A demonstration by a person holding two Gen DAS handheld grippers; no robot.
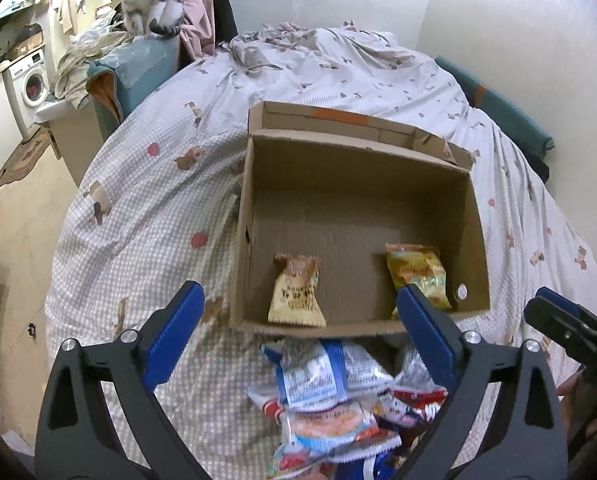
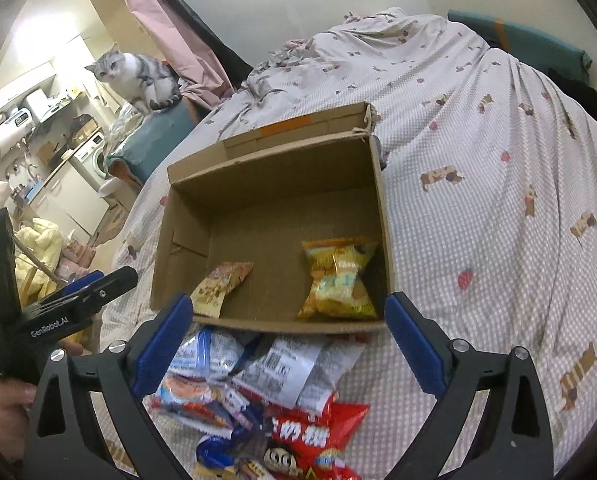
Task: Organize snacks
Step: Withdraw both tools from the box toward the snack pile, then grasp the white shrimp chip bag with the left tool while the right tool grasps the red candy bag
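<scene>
Both tongs, left (image 1: pixel 300 332) and right (image 2: pixel 286 334), hung spread wide with nothing in them, over the loose snack pile (image 2: pixel 266 396) at the near edge, likely ready for the next pick. Just behind it the cardboard box (image 1: pixel 474 216) sat open, holding a tan packet (image 1: pixel 296 292) left and a yellow packet (image 2: pixel 338 280) right, apart. All lay on a checked bed cover (image 2: pixel 478 220). Far back a cat (image 2: pixel 138 76) sat by a washing machine (image 1: pixel 30 80).

A: From where does each camera look?
B: Both look forward and downward, close over the bed (image 1: pixel 146 208). Left wrist view is from the left, right one from the right.
A: What do they share?
B: The cardboard box (image 1: pixel 362 168), the snack pile (image 2: pixel 258 392).
</scene>
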